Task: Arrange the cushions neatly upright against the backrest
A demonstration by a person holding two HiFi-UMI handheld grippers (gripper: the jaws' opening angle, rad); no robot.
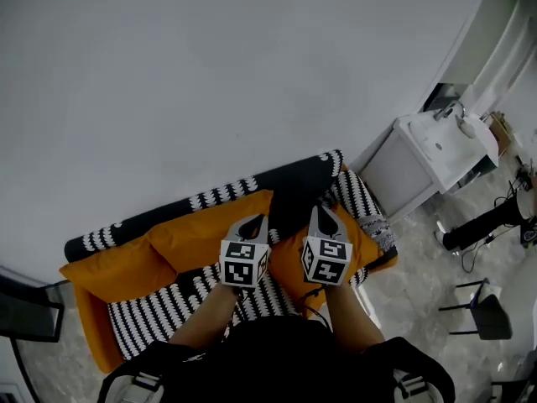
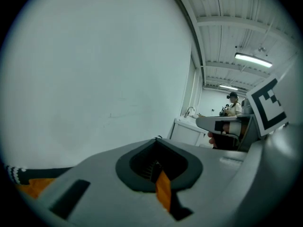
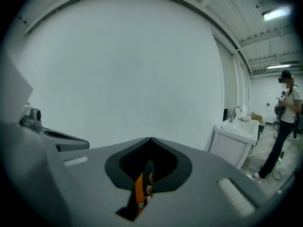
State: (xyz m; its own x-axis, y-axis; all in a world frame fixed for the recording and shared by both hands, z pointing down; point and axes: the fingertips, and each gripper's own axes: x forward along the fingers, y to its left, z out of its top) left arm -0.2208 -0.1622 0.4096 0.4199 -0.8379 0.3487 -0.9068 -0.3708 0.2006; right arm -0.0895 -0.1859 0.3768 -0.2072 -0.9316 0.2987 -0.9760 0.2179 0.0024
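Three orange cushions lie on one striped sofa. Above them, the left tongs and right tongs are each pressed together.

Grey left gripper, right gripper; black-white marker cubes; black top.

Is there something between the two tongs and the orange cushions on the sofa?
Nothing visible does. In the head view, the left tongs and right tongs, both closed, appear directly over the orange fabric cushions on the black-and-white striped sofa.
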